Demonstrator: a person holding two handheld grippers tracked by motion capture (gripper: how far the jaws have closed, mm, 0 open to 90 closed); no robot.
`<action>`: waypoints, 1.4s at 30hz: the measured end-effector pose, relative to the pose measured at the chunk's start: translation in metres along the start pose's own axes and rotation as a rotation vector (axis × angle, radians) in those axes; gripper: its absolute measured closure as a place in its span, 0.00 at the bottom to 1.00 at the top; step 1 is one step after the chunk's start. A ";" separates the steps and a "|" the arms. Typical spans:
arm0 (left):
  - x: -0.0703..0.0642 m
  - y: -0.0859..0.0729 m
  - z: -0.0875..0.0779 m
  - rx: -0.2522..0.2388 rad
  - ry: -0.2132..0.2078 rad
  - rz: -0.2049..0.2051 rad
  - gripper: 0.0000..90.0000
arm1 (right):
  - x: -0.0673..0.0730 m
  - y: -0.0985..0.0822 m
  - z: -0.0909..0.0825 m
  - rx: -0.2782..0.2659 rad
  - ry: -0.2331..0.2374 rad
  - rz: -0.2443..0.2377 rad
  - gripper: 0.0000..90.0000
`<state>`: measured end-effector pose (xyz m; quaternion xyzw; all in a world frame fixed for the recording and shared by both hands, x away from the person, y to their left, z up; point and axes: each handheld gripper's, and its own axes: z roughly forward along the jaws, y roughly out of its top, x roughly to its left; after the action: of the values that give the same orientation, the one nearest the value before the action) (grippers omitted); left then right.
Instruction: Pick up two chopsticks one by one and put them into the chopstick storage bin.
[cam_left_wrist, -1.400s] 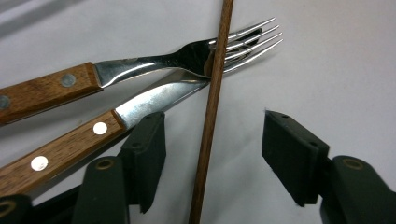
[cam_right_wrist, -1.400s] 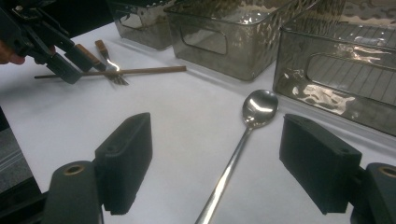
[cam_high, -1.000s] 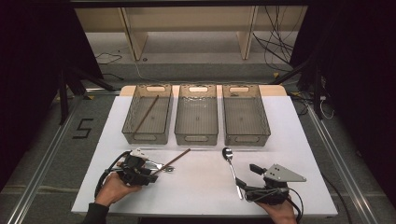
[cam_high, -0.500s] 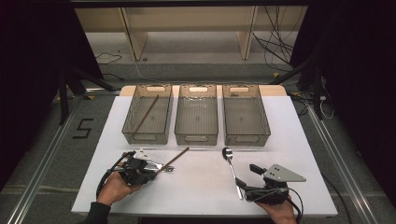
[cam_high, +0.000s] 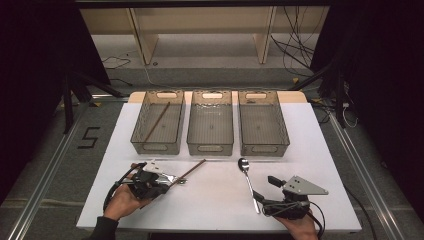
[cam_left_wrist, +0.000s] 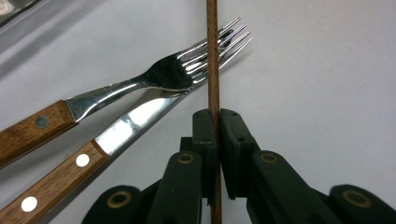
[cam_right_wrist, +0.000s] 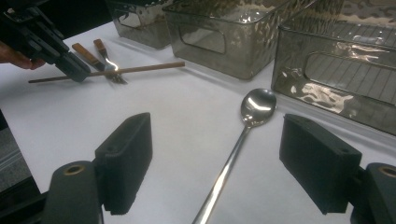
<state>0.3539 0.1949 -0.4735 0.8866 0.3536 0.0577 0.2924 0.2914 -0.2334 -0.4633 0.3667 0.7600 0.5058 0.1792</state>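
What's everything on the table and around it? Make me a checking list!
Surface: white table, mostly bare.
Job's things: wooden chopstick lying across the fork, clamped at its near end; three clear bins in a row, the left one holding another stick.
Clutter: knife beside the fork; spoon lying flat.
Grippers: left gripper jaws just closed on the chopstick; right gripper open, the spoon handle between its jaws, untouched.
Cables: loose wires on the floor behind.
Surroundings: wooden shelving, dark curtains.

Smooth wooden chopstick (cam_left_wrist: 213, 56), glossy metal fork (cam_left_wrist: 187, 70), matt black tongs (cam_left_wrist: 215, 135)
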 end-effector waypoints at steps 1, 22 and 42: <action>0.001 0.000 -0.002 -0.008 -0.008 0.001 0.94 | 0.000 0.000 0.000 -0.001 0.000 0.000 0.29; 0.015 0.016 -0.049 -0.189 -0.062 -0.052 0.94 | 0.000 0.000 0.000 0.000 -0.002 0.004 0.29; 0.076 0.062 -0.072 -0.268 0.071 -0.162 0.94 | -0.001 0.000 0.000 -0.003 -0.002 0.011 0.29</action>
<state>0.4255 0.2435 -0.3876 0.8058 0.4232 0.1117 0.3990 0.2924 -0.2339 -0.4636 0.3711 0.7570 0.5076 0.1777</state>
